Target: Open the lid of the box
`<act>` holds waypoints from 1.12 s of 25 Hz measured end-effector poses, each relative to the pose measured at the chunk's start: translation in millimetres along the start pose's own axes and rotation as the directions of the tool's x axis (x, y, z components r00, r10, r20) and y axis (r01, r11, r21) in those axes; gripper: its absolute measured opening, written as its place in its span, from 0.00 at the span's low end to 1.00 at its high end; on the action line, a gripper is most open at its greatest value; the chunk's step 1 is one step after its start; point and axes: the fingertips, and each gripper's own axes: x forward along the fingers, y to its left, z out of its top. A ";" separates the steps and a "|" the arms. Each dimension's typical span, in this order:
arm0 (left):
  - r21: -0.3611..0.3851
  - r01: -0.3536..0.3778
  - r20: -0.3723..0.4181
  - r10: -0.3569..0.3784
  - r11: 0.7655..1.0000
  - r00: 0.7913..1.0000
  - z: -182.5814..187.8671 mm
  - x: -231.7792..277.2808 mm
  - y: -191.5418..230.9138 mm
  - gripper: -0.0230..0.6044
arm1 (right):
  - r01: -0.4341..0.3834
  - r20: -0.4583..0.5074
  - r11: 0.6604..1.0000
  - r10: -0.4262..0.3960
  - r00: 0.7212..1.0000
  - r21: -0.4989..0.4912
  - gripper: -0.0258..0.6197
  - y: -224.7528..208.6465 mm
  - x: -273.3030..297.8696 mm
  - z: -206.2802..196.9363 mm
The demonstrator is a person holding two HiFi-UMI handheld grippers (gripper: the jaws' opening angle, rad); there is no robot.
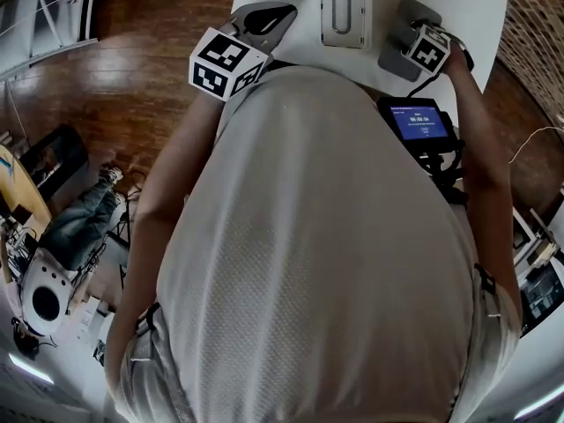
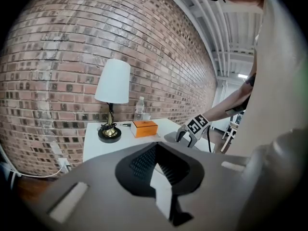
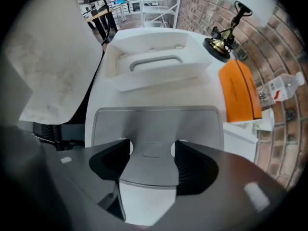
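Observation:
A flat grey box point(image 3: 159, 121) lies on the white table point(image 1: 471, 11), and its lid has a tab at the near edge. My right gripper point(image 3: 153, 150) stands wide, its jaws pressing on the two sides of that tab. In the head view the right gripper point(image 1: 407, 29) sits on the grey box point(image 1: 395, 53) at the table's right. A white box point(image 3: 154, 64) with a handle in its lid lies just beyond; in the head view the white box point(image 1: 345, 7) is at the middle. My left gripper point(image 2: 156, 146) is shut and holds nothing, hovering off the table's left corner.
An orange box point(image 3: 239, 93), a brass lamp point(image 3: 222, 42) and a water bottle point(image 3: 281, 88) stand along the brick wall side of the table. A device with a blue screen point(image 1: 419, 122) hangs at my waist. A person point(image 1: 84, 218) sits on the wooden floor to the left.

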 end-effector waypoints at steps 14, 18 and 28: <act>-0.028 -0.022 -0.002 0.022 0.999 1.000 -10.4 -10.7 -1.3 0.04 | -0.006 0.024 0.997 0.004 1.000 0.075 0.47 7.9 16.9 -20.8; -0.034 -0.015 0.004 0.015 0.999 1.000 -7.9 -11.3 6.2 0.04 | 0.099 0.209 0.979 -0.136 0.968 0.181 0.12 -17.3 -36.2 16.5; -0.022 -0.013 0.058 0.014 1.000 0.998 22.7 -6.8 28.8 0.04 | -0.088 0.882 0.975 -0.142 0.450 0.202 0.04 -15.1 -208.7 159.8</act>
